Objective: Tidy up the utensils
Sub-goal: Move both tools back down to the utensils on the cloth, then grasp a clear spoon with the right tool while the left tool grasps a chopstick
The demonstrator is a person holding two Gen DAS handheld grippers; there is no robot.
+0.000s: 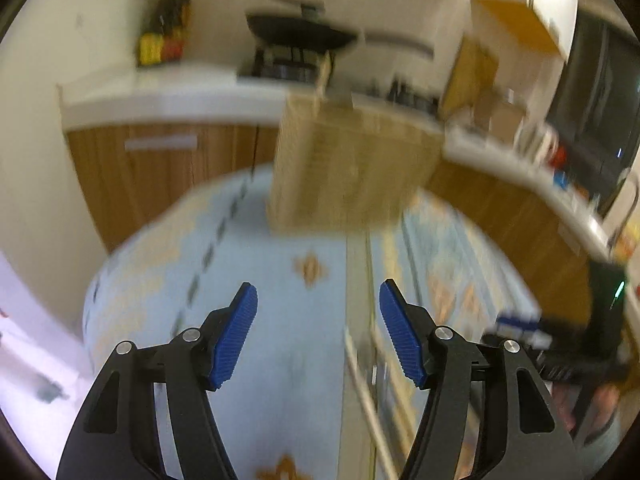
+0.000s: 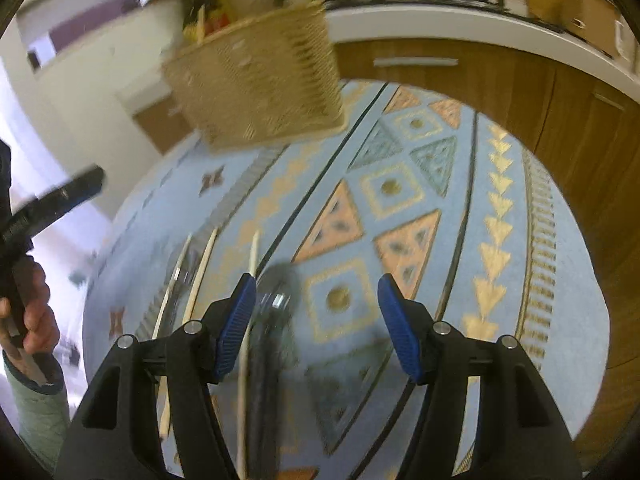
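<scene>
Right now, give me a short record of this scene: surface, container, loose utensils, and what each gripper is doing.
surface: patterned light-blue tablecloth
container: woven basket standing at the far side of the table
loose utensils: pale sticks and a dark-handled utensil lying on the cloth, blurred
left gripper: open, empty
right gripper: open, above the utensils

Soft indoor light is filling both fisheye views, and bright white glare is washing out their left edges. Motion blur is smearing the woven basket (image 1: 352, 160) and the patterned tablecloth (image 2: 400, 208). Edges are bending, corners darkening.
</scene>
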